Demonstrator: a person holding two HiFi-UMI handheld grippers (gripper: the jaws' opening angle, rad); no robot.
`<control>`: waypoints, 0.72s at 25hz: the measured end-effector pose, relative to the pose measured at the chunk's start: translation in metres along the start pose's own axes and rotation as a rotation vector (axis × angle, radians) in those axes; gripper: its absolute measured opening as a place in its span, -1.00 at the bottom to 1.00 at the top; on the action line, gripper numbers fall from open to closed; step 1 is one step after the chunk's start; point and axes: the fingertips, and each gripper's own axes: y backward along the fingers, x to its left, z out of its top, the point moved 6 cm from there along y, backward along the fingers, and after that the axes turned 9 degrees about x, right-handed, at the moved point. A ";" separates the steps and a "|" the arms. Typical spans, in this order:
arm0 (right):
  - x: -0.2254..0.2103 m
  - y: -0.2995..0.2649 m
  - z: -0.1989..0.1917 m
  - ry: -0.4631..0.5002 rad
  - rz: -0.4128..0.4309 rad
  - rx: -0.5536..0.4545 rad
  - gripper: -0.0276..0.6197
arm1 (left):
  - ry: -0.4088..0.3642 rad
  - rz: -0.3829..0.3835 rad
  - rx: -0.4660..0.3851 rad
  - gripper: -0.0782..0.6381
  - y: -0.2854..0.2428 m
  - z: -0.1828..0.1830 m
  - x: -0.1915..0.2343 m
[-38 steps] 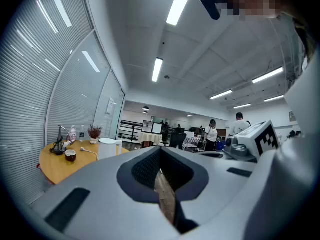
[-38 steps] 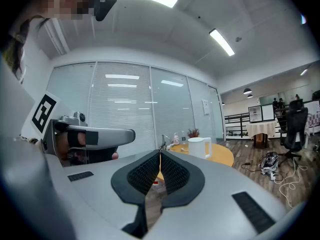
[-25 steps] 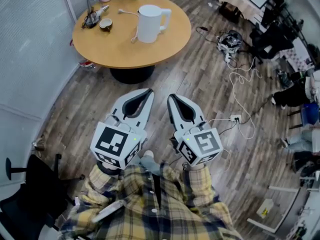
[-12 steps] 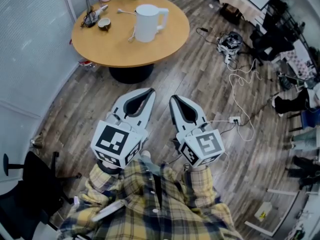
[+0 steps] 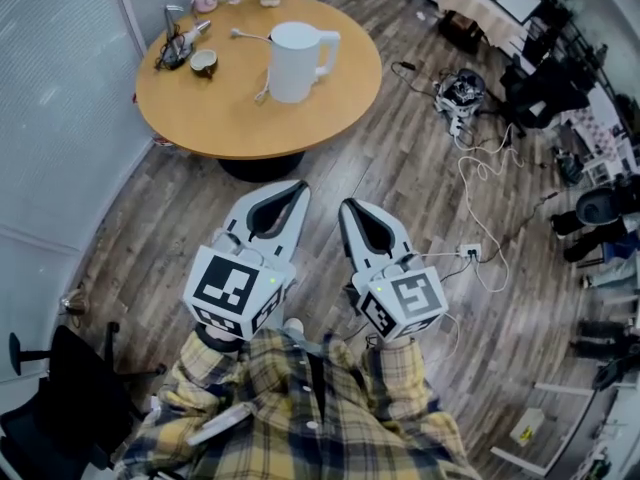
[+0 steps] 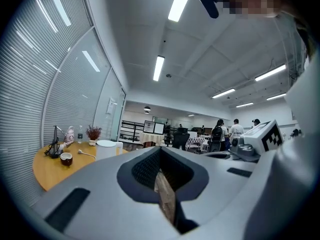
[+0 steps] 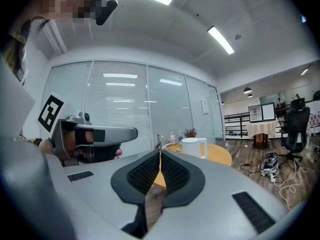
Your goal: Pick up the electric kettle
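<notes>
Kettle: white, upright, near centre of round table.
Left gripper: short of table's near edge, jaws together, empty.
Right gripper: likewise short of table, jaws together, empty.

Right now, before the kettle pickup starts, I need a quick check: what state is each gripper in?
Left gripper: closed, holding nothing.
Right gripper: closed, holding nothing.
</notes>
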 end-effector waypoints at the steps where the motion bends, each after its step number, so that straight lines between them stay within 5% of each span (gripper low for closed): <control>1: -0.003 -0.009 0.003 -0.001 -0.004 -0.001 -0.81 | -0.003 -0.002 0.001 -0.77 -0.006 0.003 0.009; 18: -0.046 -0.143 0.049 -0.047 -0.105 -0.024 -0.80 | -0.040 -0.055 0.020 -0.77 -0.080 0.042 0.145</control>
